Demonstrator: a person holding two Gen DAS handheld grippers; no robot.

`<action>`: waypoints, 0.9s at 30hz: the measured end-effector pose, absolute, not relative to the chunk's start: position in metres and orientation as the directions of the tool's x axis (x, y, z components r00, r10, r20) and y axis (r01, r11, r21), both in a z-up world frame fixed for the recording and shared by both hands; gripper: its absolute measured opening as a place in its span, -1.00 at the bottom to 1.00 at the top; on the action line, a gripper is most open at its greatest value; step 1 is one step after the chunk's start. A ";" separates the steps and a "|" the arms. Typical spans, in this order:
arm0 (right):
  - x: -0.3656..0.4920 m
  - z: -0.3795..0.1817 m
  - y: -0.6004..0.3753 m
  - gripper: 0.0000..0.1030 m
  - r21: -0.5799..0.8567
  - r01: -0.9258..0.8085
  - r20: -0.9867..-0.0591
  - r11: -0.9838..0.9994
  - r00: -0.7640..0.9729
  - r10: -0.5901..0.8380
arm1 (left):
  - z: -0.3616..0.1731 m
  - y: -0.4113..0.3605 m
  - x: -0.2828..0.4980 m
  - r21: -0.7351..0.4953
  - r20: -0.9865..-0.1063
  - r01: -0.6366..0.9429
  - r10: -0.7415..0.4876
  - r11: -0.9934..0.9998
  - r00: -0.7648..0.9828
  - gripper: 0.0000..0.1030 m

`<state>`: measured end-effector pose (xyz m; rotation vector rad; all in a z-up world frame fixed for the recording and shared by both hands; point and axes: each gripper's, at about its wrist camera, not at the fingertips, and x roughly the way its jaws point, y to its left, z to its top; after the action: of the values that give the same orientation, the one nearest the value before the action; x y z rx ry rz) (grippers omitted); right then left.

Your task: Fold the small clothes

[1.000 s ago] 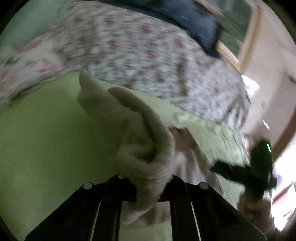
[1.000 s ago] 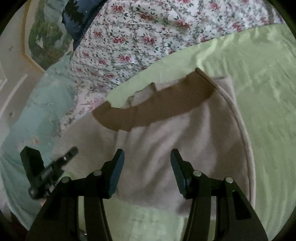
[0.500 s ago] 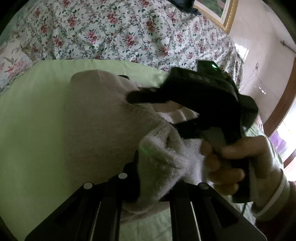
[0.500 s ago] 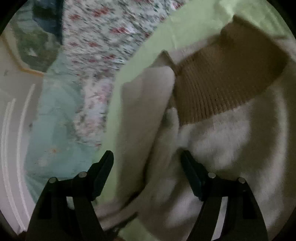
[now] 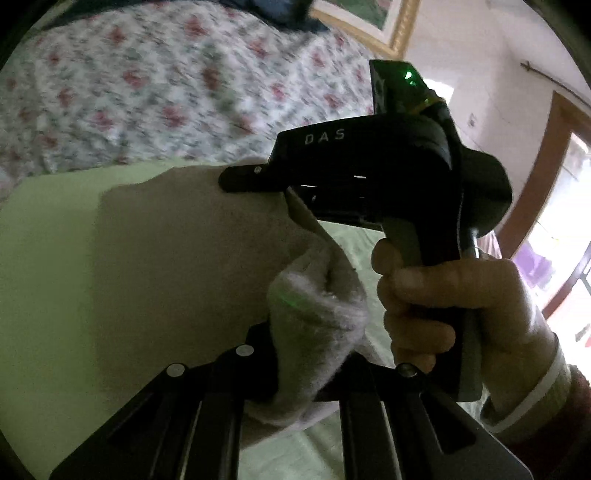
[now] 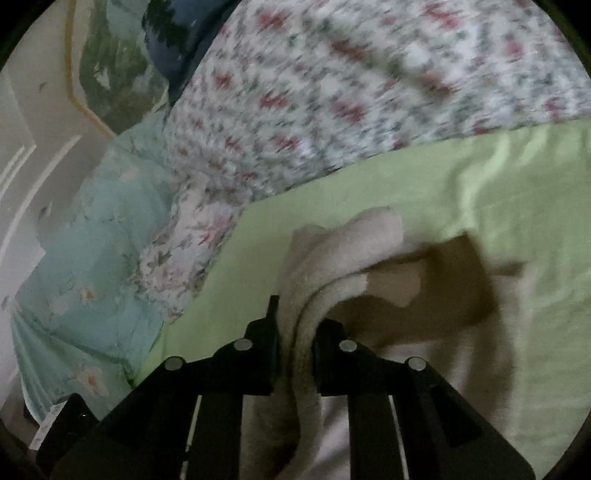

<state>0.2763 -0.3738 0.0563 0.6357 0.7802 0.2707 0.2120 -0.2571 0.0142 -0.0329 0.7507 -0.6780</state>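
Fleecy beige fabric is bunched right at my left gripper (image 5: 306,373), jaws clamped nearly closed on a thick wad of the small sweater (image 5: 192,251) — solid hold there. In the right wrist view, my right gripper (image 6: 295,354) has just been closing, and a doubled fold of the same sweater (image 6: 340,258) sits pinched between its pads, so both claws have cloth now.

Just past the left claw the right-hand tool (image 5: 369,166) is really close, the hand (image 5: 436,306) wrapped round its handle, nose over the garment. The two grips are bunched together, which I reckon isn't ideal for a tidy fold.

Beyond that the sweater lies on the green sheet (image 5: 48,258), its brown ribbed band (image 6: 450,284) showing partly in shadow in the right view. Floral quilt (image 6: 332,92) further back, a pale aqua blanket (image 6: 92,240) off to one side, framed picture (image 5: 373,22) on the wall.

How I'd play it: spread the claws apart so the edge between them goes taut, lift only enough to clear the sheet, then carry the edge over and lay it down square — no dragging. Fleece is thick and grabby, so I'd let go slowly or it'll spring back open.
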 end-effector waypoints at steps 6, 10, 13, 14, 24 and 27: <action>0.252 0.009 -0.431 -0.70 0.587 0.132 -0.656 0.799 0.657 0.373 | -0.031 -0.299 0.227 -0.298 -0.698 0.558 -0.576 0.774 0.426 -0.84; 0.245 -0.010 -0.445 -0.70 0.570 0.139 -0.671 0.809 0.648 0.361 | -0.044 -0.308 0.228 -0.303 -0.707 0.562 -0.577 0.770 0.409 -0.83; 0.246 -0.015 -0.446 -0.70 0.523 0.135 -0.698 0.842 0.635 0.331 | -0.057 -0.312 0.231 -0.300 -0.733 0.554 -0.559 0.777 0.387 -0.76; 0.247 -0.019 -0.444 -0.70 0.491 0.140 -0.722 0.860 0.618 0.312 | -0.059 -0.312 0.232 -0.303 -0.738 0.552 -0.558 0.777 0.379 -0.71; 0.223 -0.008 -0.443 -0.18 0.407 0.208 -0.763 0.889 0.613 0.206 | -0.027 -0.259 0.201 -0.360 -0.711 0.562 -0.609 0.744 0.351 0.57; 0.206 -0.002 -0.449 0.36 0.454 0.224 -0.739 0.863 0.636 0.224 | -0.013 -0.216 0.196 -0.388 -0.686 0.518 -0.614 0.763 0.391 0.70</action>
<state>0.2056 -0.4491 -0.0016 0.5490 0.8938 0.0000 0.1958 -0.2158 -0.0131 -0.1179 0.9216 -0.7209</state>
